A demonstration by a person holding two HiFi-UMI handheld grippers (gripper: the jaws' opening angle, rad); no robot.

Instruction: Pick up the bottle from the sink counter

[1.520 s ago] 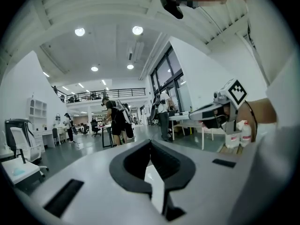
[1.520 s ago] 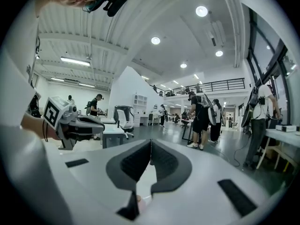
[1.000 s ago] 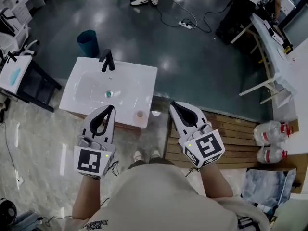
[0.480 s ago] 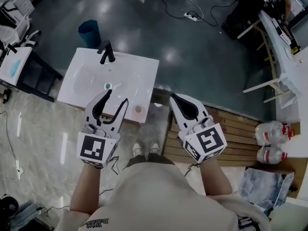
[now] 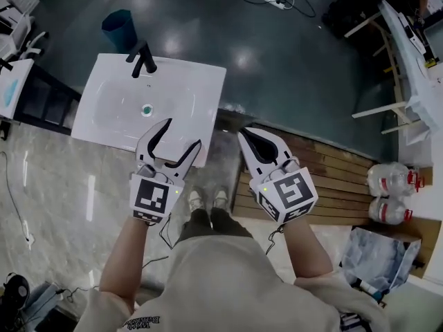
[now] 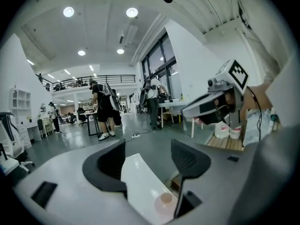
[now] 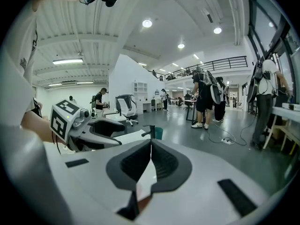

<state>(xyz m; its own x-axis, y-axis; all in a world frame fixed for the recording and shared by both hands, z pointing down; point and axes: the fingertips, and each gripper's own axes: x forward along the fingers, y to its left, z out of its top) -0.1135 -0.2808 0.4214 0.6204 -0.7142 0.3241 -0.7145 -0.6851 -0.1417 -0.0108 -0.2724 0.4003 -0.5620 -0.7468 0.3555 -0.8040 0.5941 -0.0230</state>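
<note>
Between the jaws of the left gripper (image 5: 181, 135) — spread wide, having just been opening — the left gripper view shows a small pale pink bottle (image 6: 165, 199) low in the gap. It stands on the near corner of the white sink counter (image 5: 208, 88), and neither pad touches it. In the head view this gripper overlaps that same corner and covers the bottle.

At its 3 o'clock, the right gripper (image 5: 243, 134) has its jaws pressed together on nothing, clear of the counter, by the corner of a wooden platform (image 5: 332, 178).

Out at 11 o'clock from the left gripper lies the basin's drain (image 5: 147, 109), then the black faucet (image 5: 142, 57), then a teal bin (image 5: 118, 26) on the grey floor. Far off at 3 o'clock — well apart from both grippers — lie clear jugs (image 5: 391, 192) with red caps. The person's shoes (image 5: 206, 199) show at 6 o'clock.
</note>
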